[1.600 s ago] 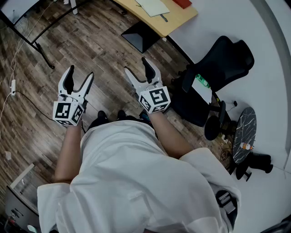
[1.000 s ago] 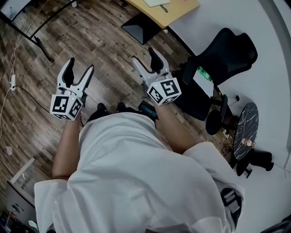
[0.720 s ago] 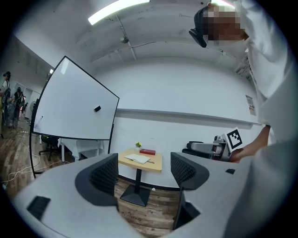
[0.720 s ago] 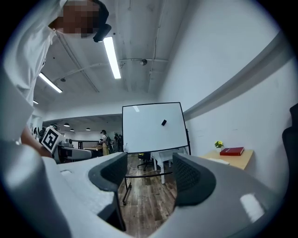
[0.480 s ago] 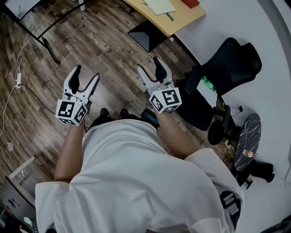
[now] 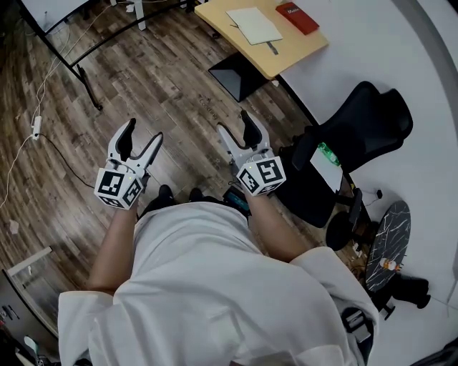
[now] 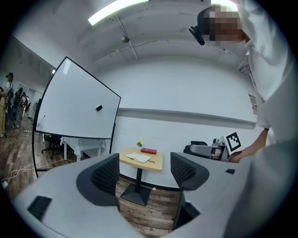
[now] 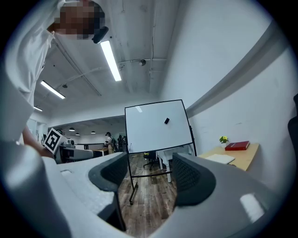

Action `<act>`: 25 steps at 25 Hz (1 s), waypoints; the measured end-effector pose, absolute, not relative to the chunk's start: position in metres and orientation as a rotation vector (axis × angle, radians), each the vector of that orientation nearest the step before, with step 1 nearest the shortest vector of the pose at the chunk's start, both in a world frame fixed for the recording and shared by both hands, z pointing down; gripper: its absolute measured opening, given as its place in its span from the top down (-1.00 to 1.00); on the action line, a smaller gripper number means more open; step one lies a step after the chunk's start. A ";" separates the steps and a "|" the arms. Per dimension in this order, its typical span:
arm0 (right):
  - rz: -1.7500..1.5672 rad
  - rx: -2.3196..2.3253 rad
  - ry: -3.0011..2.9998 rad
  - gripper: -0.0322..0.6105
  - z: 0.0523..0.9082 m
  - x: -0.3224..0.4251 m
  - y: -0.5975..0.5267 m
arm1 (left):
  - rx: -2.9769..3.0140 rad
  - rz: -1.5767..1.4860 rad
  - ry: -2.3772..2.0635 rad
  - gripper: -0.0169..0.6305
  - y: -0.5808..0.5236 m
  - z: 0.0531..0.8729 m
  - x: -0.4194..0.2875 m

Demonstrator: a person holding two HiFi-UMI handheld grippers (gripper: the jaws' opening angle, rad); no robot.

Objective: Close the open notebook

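Observation:
An open white notebook (image 6: 253, 26) lies on a small wooden table (image 6: 265, 53) at the top of the head view, a pen beside it. The notebook (image 7: 139, 158) shows far off between the jaws in the left gripper view, and the notebook (image 8: 220, 159) sits at the right edge of the right gripper view. My left gripper (image 6: 140, 139) is held over the wood floor, open and empty. My right gripper (image 6: 236, 127) is also open and empty, well short of the table. In the left gripper view the left gripper (image 7: 143, 173) frames the table.
A red book (image 6: 298, 17) lies on the table's far side. A black office chair (image 6: 351, 125) stands at the right near the wall. A whiteboard on a stand (image 8: 157, 125) and its black legs (image 6: 68, 61) are to the left. Cables (image 6: 36, 121) trail on the floor.
The person has stepped toward the table: it and the notebook have come further into the head view. Both grippers stay open, held in front of the body.

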State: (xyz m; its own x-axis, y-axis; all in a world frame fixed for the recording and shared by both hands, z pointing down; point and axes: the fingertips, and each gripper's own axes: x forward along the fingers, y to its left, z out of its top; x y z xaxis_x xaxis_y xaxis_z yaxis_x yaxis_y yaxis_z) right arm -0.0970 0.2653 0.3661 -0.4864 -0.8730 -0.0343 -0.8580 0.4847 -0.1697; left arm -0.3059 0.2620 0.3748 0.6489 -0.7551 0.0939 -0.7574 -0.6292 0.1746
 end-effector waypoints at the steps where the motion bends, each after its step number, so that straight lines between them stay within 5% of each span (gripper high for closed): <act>1: -0.198 -1.520 2.608 -0.05 0.368 -0.095 0.265 | 2.665 0.012 -1.246 -0.09 0.263 0.375 -0.305; 25: -0.262 -1.484 2.635 -0.04 0.391 -0.084 0.265 | 2.633 -0.061 -1.298 -0.09 0.276 0.371 -0.295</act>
State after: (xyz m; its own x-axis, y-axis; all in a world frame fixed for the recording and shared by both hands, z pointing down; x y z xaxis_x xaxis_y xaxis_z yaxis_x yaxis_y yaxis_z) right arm -0.0836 0.2650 0.3908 -0.5178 -0.8555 -0.0084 -0.8371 0.5087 -0.2012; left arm -0.2950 0.2765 0.3708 0.6124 -0.7887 0.0529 -0.7802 -0.5924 0.2008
